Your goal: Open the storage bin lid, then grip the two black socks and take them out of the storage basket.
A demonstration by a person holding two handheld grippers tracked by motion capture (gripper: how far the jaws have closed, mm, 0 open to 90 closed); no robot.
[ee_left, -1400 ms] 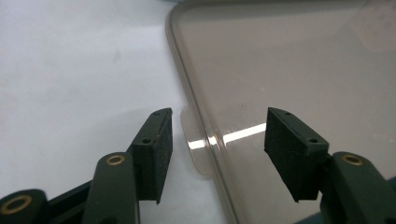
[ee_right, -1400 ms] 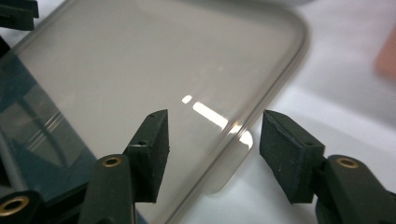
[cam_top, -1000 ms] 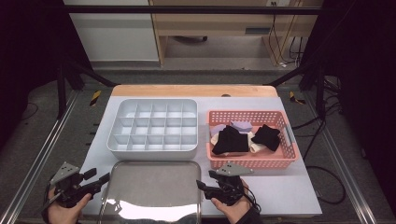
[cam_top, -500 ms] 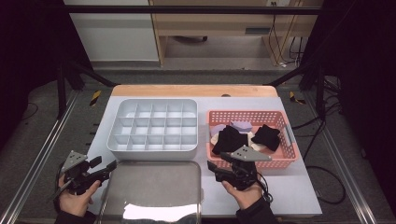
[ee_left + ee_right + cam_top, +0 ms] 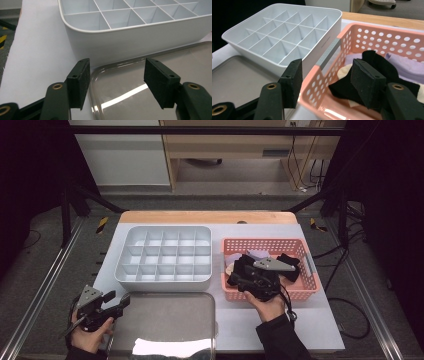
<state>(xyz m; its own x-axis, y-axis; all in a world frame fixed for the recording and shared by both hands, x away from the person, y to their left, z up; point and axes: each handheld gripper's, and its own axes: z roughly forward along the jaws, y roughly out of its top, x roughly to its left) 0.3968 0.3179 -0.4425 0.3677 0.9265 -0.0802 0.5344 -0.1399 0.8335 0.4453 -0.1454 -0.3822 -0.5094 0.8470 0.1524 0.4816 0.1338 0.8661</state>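
Black cloth (image 5: pixel 372 67): in pink basket (image 5: pixel 305 292), at 1 o'clock from right gripper (image 5: pixel 239 275), just ahead
Right jaws: apart, empty, straddling basket's corner rim
Left gripper (image 5: pixel 120 302): apart, empty, over steel tray (image 5: pixel 200 320)
Nearer hand: right

Bright overhead light glares off the metal tray (image 5: pixel 165 320); dark surroundings.

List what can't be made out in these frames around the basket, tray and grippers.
- Pink basket, high view: how many cloth pieces it holds; the right gripper and hand cover the pile.
- Right gripper view: the basket's near and right parts, cut off by the frame and hidden behind the jaws.
- Metal tray, high view: near edge cut off; glare hides its surface.
- Left gripper, high view: jaws too small to judge.
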